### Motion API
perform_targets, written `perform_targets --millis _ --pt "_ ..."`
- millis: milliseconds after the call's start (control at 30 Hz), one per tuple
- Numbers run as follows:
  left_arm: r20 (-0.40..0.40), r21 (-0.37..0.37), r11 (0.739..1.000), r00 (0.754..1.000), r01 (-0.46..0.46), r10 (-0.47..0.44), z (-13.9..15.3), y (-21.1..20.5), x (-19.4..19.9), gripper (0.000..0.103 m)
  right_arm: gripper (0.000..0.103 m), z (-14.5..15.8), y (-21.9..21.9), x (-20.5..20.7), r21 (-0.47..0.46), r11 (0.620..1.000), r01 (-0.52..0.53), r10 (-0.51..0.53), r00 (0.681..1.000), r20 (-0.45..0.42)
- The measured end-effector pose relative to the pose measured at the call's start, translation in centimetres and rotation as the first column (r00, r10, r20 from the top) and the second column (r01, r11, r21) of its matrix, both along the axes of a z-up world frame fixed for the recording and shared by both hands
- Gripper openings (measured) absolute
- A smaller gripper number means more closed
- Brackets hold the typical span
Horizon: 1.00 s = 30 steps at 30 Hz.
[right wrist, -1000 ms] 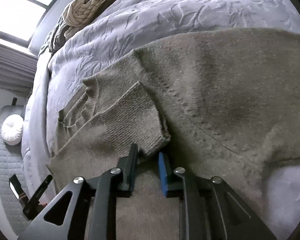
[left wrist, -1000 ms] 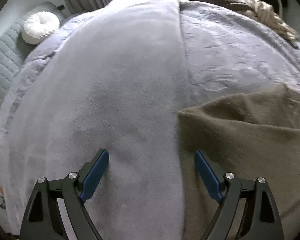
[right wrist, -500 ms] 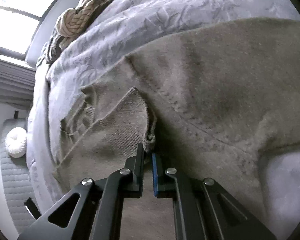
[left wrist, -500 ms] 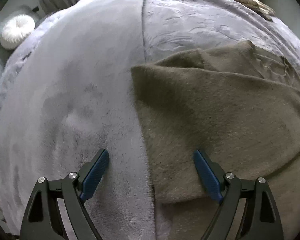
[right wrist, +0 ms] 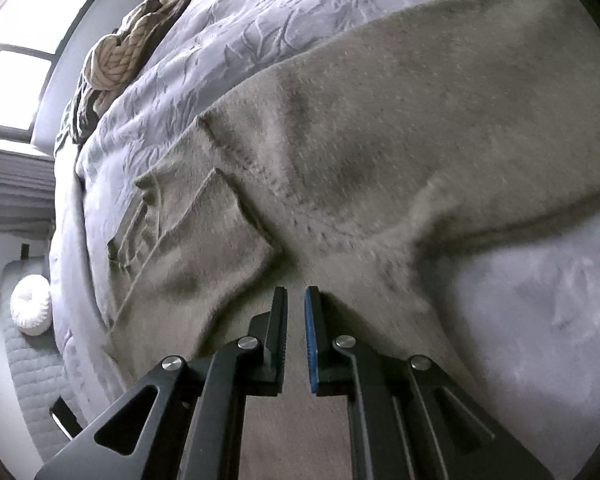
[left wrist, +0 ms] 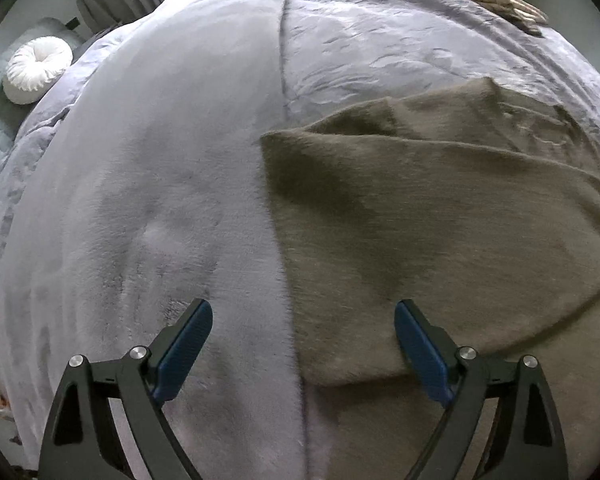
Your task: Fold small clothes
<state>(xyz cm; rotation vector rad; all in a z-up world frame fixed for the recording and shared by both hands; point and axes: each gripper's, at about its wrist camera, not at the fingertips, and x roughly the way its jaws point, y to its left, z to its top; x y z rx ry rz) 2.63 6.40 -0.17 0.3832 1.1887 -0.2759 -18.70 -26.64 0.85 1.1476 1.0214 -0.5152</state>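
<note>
Sleeve cuff [right wrist: 220, 248] that my right tool [right wrist: 296, 300] pinched a moment ago now lies free on the sweater [right wrist: 380, 120] spread over the bed [left wrist: 140, 160] — those jaws have just eased to an empty slit — while my left tool [left wrist: 302, 308], just widening and released, straddles the sweater's edge, so this fold looks laid.
</note>
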Motion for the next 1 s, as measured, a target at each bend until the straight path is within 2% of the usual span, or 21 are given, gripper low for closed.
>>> perform_targets --millis 167,233,300,333,367,467,600,633,667,867,1000 --pt "-0.006 0.012 0.998 0.998 0.064 -0.064 1.0 -3.2 -1.9 0.093 0.010 0.3 0.6 -1.5 0.029 1.000 0.008 -0.008 1.000 0.001" --pt "-0.019 0.000 0.996 0.996 0.087 -0.087 1.4 -4.6 -2.5 0.093 0.016 0.1 0.9 -2.1 0.053 0.998 0.018 -0.019 1.000 0.006" --pt "-0.031 -0.014 0.994 0.994 0.105 -0.106 1.6 -6.2 -3.4 0.093 0.034 -0.1 1.2 -2.6 0.070 0.997 0.020 -0.021 1.000 0.011" --pt "-0.034 -0.016 0.993 0.993 0.116 -0.117 1.7 -7.2 -4.1 0.093 0.038 -0.1 1.3 -2.8 0.075 0.997 0.021 -0.022 1.000 0.018" --pt "-0.032 -0.017 0.992 0.992 0.122 -0.122 1.8 -6.6 -3.7 0.093 0.039 -0.1 1.3 -3.0 0.079 0.997 0.022 -0.024 0.999 0.024" --pt "-0.029 -0.052 0.989 0.990 0.138 -0.140 2.0 -8.7 -4.9 0.093 0.042 0.1 1.1 -3.6 0.094 0.995 0.029 -0.032 0.999 0.035" --pt "-0.064 -0.094 0.982 0.984 0.162 -0.168 1.8 -11.1 -6.2 0.093 0.055 0.6 0.1 -4.8 0.085 0.995 0.043 -0.047 0.998 0.051" --pt "-0.075 -0.096 0.981 0.982 0.167 -0.175 1.8 -12.0 -6.6 0.101 0.056 0.7 -0.2 -5.2 0.082 0.995 0.048 -0.053 0.997 0.054" --pt "-0.080 -0.094 0.981 0.981 0.168 -0.176 1.6 -12.4 -6.7 0.103 0.059 0.8 -0.6 -5.5 0.079 0.995 0.055 -0.060 0.997 0.058" --pt "-0.094 -0.102 0.970 0.968 0.221 -0.231 1.8 -15.6 -9.0 0.103 0.062 1.7 -3.9 -8.9 0.026 0.990 0.139 -0.140 0.989 0.042" --pt "-0.126 -0.117 0.969 0.965 0.217 -0.231 1.9 -17.0 -9.8 0.103 0.062 2.3 -7.2 -12.6 -0.012 0.969 0.247 -0.246 0.969 0.034"
